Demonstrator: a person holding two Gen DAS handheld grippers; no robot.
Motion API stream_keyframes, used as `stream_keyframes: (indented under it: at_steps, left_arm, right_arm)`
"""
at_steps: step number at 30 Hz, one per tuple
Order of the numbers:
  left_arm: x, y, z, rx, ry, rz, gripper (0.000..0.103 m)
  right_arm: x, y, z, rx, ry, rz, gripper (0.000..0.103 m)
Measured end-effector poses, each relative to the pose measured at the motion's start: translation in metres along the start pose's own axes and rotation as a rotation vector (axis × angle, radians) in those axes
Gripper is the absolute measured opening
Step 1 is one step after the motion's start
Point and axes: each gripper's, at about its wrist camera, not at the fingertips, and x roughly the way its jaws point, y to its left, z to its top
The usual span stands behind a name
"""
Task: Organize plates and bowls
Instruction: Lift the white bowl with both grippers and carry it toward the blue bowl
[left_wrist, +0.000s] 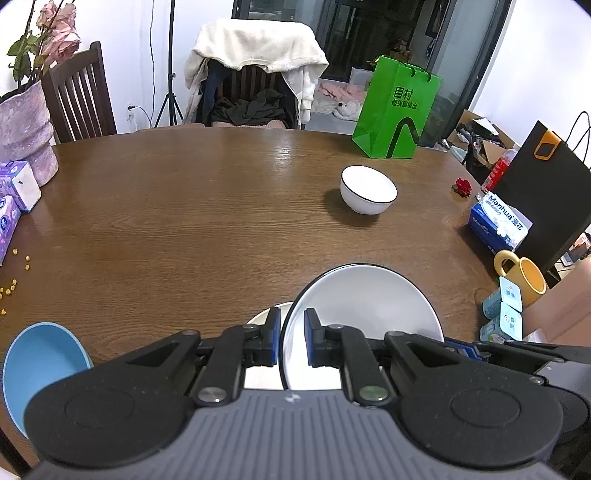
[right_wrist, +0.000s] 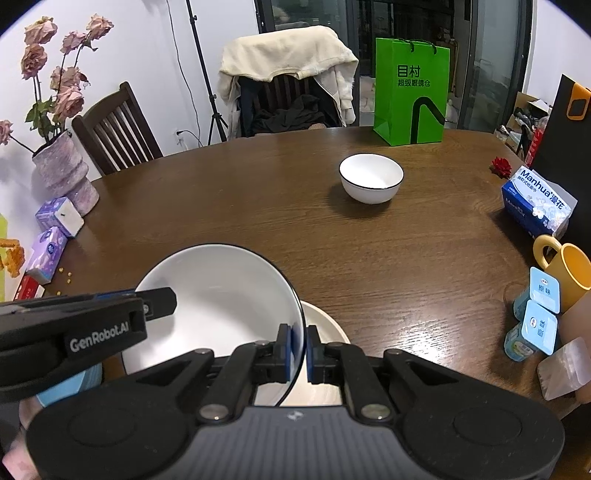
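Observation:
A large white deep plate with a black rim (left_wrist: 369, 302) (right_wrist: 221, 295) is held just above the brown table (left_wrist: 184, 221). My left gripper (left_wrist: 291, 332) is shut on its left rim. On the opposite rim my right gripper (right_wrist: 299, 350) is shut too. In the right wrist view the left gripper (right_wrist: 162, 301) reaches in over the plate's left side. A cream plate (left_wrist: 264, 315) (right_wrist: 327, 332) lies on the table right under the held one. Farther off stands a small white bowl with a black rim (left_wrist: 367, 190) (right_wrist: 371, 177). A blue bowl (left_wrist: 40, 362) sits near left.
A green paper bag (left_wrist: 397, 110) stands at the table's far edge. At the right edge are a yellow mug (right_wrist: 569, 273), yogurt cups (right_wrist: 535, 325), a blue tissue box (right_wrist: 535, 206) and a black bag. At the left are a pink vase (right_wrist: 62, 177) and purple tissue packs. Chairs stand behind.

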Motion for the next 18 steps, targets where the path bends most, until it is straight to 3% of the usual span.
stream_keyframes:
  at_steps: [18]
  left_arm:
    - [-0.016,0.039,-0.013,-0.002,-0.001,0.008,0.013]
  right_arm:
    - [-0.003,0.041,-0.017,-0.001,0.005,0.004,0.009]
